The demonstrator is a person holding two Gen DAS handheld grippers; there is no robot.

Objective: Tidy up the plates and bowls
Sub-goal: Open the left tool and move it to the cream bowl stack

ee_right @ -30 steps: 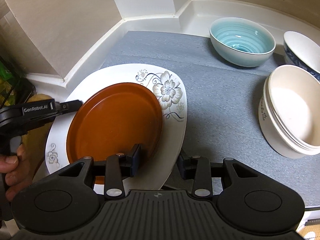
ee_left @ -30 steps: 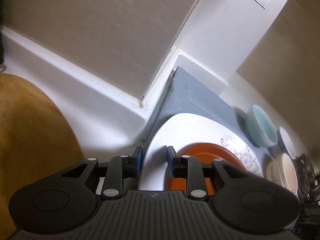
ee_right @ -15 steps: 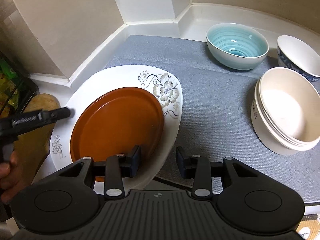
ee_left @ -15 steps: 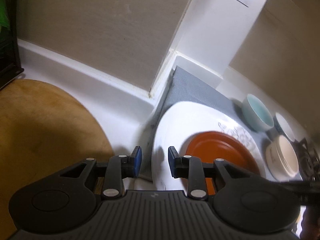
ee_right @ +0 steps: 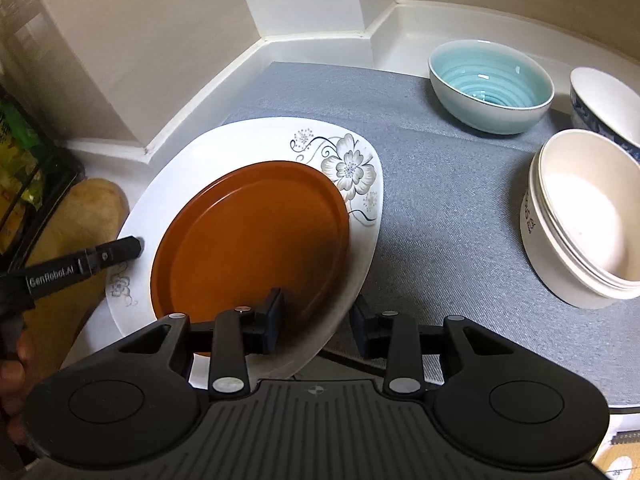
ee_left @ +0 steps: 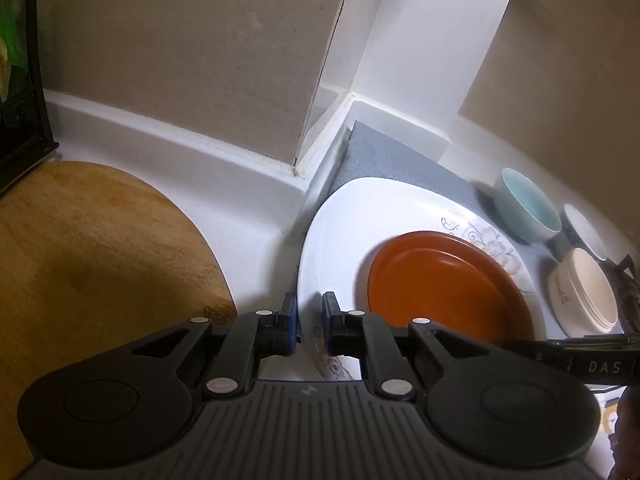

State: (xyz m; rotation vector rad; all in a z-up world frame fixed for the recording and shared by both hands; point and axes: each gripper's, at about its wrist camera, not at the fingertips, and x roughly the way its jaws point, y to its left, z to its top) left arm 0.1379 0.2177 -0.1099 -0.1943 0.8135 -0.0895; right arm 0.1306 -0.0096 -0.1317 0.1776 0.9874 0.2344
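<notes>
On the grey mat in the corner of the counter, a large white flowered plate lies with a brown plate resting on it. The left gripper has just been closing, and its blue pads now pinch the white plate's left rim between them. The right gripper straddles the near edge of both plates, one finger over the brown plate and the other outside the white rim; its jaws stand apart, and I cannot tell whether the pads press on anything. Farther right on the mat sit a pale blue bowl, a stack of cream bowls and a blue-patterned white bowl. A wooden board lies left of the plates.
</notes>
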